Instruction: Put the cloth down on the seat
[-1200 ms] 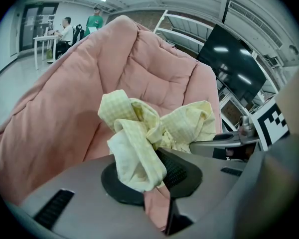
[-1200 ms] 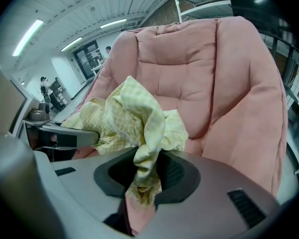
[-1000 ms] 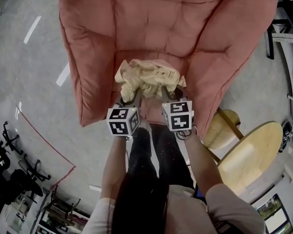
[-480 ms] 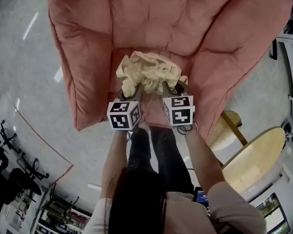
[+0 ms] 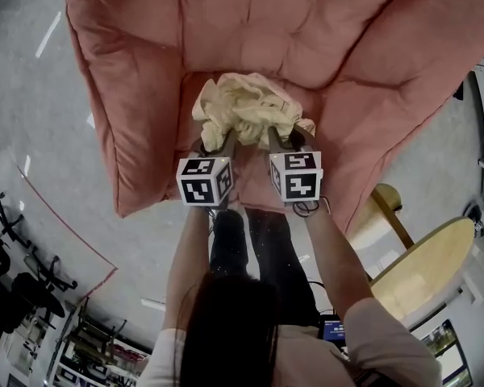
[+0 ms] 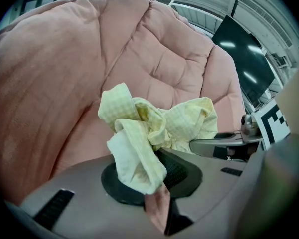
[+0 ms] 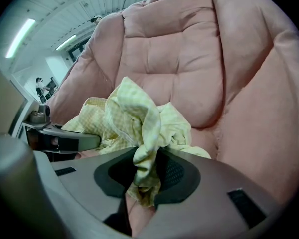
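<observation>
Over the seat of the pink armchair, I am holding a pale yellow checked cloth bunched up between my two grippers. My left gripper is pinching one end of it: in the left gripper view its jaws are standing only a little apart, with a fold of the fabric clamped between the pads and a loose flap hanging down over the lower jaw. My right gripper is doing the same at the other end. In the right gripper view a twisted rope of the cloth is running down into the narrow gap between its jaws, and the pads are pressing on it.

The two grippers are sitting side by side, near each other, with their marker cubes facing up toward my head. The cloth is bulging up and forward from them in a crumpled heap toward the padded backrest. The heap is hanging low over the middle of the seat cushion, between the two thick armrests. I cannot tell whether its underside is touching the cushion.

To my right, on the grey floor, a round wooden table is standing just beside the armchair.
</observation>
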Available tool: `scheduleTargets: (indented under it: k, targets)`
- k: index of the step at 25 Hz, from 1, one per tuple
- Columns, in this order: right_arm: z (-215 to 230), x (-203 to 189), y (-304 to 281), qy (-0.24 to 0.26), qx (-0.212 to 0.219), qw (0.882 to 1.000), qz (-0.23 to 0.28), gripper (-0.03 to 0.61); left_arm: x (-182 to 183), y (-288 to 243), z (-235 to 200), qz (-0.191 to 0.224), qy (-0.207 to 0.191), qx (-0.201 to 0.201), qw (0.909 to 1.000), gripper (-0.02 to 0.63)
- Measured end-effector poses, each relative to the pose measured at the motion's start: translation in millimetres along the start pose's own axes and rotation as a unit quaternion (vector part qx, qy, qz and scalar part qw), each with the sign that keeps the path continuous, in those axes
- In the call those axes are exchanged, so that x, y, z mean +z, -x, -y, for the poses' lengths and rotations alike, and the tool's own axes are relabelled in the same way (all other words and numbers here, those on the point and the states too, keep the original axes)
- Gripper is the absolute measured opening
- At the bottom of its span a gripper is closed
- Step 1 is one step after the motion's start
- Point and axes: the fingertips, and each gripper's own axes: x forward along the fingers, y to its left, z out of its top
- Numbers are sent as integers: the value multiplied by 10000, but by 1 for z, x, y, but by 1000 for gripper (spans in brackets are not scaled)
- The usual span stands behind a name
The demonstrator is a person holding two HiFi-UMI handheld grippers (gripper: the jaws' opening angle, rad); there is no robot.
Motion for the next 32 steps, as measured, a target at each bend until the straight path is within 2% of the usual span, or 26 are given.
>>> scheduleTargets:
  k: [6, 11, 19, 25, 28, 29, 30, 32]
  targets:
    - [-4, -9, -14, -46, 40, 10000, 7, 117, -13, -10, -8, -124, -40, -20, 9999, 86]
    - [-2, -19, -31, -304, 53, 9993, -228, 118, -21, -20, -13, -245, -82, -43, 9997, 86]
    - [-1, -25, -40, -433, 106, 9982, -398, 121, -31, -31, -21, -468, 155, 100, 9987, 86]
    - [-1, -23, -36, -639, -51, 9973, -359, 135, -27, -28, -20, -493, 224, 124, 9985, 86]
    - [-10, -21, -33, -637, 135, 9974, -299, 176, -25, -24, -21, -388, 380, 203, 9983, 86]
    - [-13, -19, -32, -655, 232, 9971, -296, 216, -24, -22, -21, -352, 457, 229, 9981, 87]
    - [-15, -17, -31, -674, 298, 9968, -304, 251, -23, -20, -21, -346, 500, 262, 9978, 99]
    - [-18, -15, -26, -718, 318, 9964, -334, 276, -25, -16, -20, -411, 499, 323, 9974, 153]
